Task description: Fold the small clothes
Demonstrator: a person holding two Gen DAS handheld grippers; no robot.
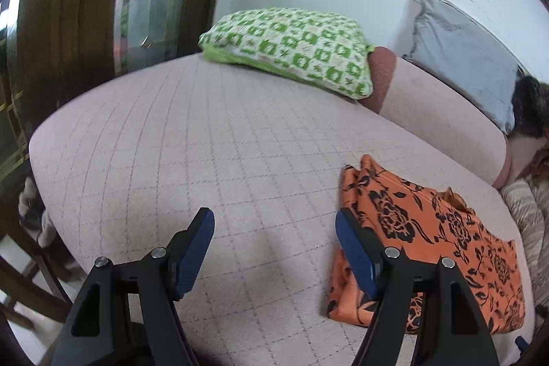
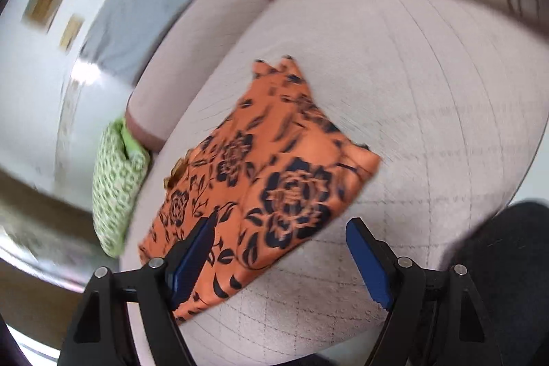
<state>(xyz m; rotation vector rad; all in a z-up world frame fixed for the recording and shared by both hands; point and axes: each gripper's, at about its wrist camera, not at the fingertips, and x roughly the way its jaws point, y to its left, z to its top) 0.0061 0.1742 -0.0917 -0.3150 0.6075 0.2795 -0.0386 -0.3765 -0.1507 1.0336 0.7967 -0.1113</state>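
Folded orange garment (image 2: 264,180) (black florals)

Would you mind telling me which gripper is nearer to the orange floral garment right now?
Right. The right gripper is open directly over the orange floral garment, near its edge. The left gripper is open beside it, over the bare pink quilt.

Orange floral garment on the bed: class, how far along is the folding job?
Done: the orange floral garment lies folded into a compact, layered packet on the quilted bed. In hand: nothing; the left gripper and right gripper are both open and empty. Left: perhaps tidying; no other unfolded clothes can be made out.
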